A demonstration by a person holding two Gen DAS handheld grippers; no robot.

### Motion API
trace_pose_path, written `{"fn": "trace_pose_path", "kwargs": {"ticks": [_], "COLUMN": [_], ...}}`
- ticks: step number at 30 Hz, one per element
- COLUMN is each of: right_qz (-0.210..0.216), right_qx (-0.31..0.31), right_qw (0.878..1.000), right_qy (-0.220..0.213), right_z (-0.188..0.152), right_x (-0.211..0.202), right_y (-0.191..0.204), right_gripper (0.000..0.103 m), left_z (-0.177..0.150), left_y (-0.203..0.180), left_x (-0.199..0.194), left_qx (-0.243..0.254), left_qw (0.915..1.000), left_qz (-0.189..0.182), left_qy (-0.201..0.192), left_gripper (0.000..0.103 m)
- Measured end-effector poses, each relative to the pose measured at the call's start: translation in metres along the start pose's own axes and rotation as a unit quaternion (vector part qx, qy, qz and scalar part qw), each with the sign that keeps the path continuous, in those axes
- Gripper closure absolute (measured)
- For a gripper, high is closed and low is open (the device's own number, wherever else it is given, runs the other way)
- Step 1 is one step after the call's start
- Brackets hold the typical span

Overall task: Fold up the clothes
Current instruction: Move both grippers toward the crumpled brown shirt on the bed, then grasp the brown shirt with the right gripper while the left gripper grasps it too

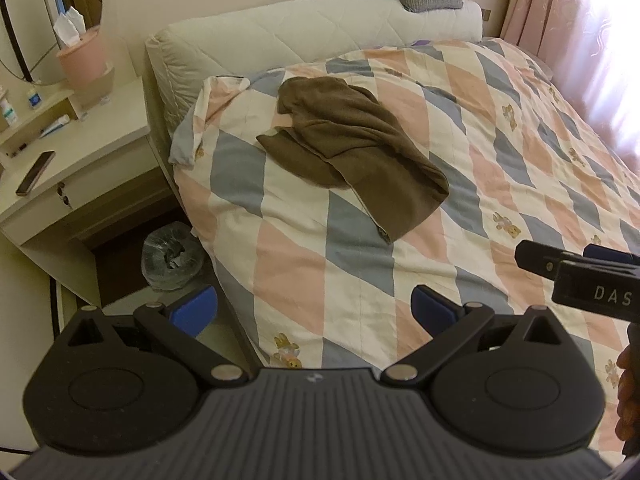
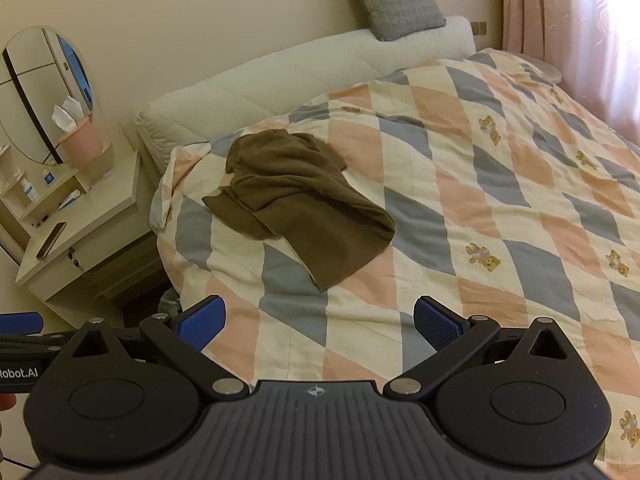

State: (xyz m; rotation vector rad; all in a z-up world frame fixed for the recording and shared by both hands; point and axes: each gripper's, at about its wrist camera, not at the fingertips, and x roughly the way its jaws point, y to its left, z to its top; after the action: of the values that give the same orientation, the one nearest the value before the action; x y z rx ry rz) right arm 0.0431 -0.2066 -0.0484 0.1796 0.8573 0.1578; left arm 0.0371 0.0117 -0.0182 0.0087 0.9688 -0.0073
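Lying crumpled on quilt, brown garment, ahead of both spread, empty claws

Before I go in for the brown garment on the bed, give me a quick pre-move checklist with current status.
1. Left gripper open and holding nothing: ok.
2. Right gripper open and holding nothing: ok.
3. Garment in view of both cameras: ok.
4. Garment flat for folding: not ok, it lies crumpled with layers overlapping.
5. Quilt around the garment free of other items: ok.
6. Which end is collar or hem: cannot tell from the bunched cloth.
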Motion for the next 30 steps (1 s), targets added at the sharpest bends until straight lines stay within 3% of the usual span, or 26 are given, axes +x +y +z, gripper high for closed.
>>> {"fn": "trace_pose_path", "kwargs": {"ticks": [4,11,16,20,23,25,27,30], "right_qz": [-0.012,-0.026,-0.037,-0.052,-0.064,-0.071,-0.069,-0.06], "right_qx": [0.001,0.04,0.042,-0.007,-0.049,-0.077,-0.108,-0.156], "right_qw": [1.0,0.998,0.998,0.998,0.996,0.994,0.991,0.986], "right_qy": [0.001,-0.034,-0.001,0.02,0.033,0.04,0.034,0.019], "right_z": [0.008,0.024,0.033,0.047,0.057,0.065,0.077,0.094], "right_x": [0.014,0.054,0.109,0.159,0.196,0.22,0.243,0.277], "right_y": [0.004,0.0,0.005,0.024,0.039,0.049,0.063,0.085], "right_gripper": [0.0,0.0,0.0,0.001,0.007,0.02,0.025,0.027], "left_z": [0.019,0.056,0.09,0.122,0.148,0.167,0.182,0.201], "left_y": [0.012,0.033,0.059,0.079,0.093,0.101,0.109,0.12], "left_x": [0.022,0.083,0.143,0.186,0.213,0.229,0.247,0.272], "left_qx": [0.005,0.025,0.039,0.045,0.06,0.066,0.067,0.061], "left_qw": [0.9999,0.9994,0.9959,0.9942,0.9939,0.9931,0.9919,0.9897], "left_qz": [-0.009,-0.01,-0.048,-0.062,-0.056,-0.059,-0.069,-0.088], "left_qy": [0.005,0.024,0.066,0.076,0.074,0.076,0.083,0.095], "left_gripper": [0.001,0.001,0.001,0.002,0.003,0.007,0.011,0.016]}}
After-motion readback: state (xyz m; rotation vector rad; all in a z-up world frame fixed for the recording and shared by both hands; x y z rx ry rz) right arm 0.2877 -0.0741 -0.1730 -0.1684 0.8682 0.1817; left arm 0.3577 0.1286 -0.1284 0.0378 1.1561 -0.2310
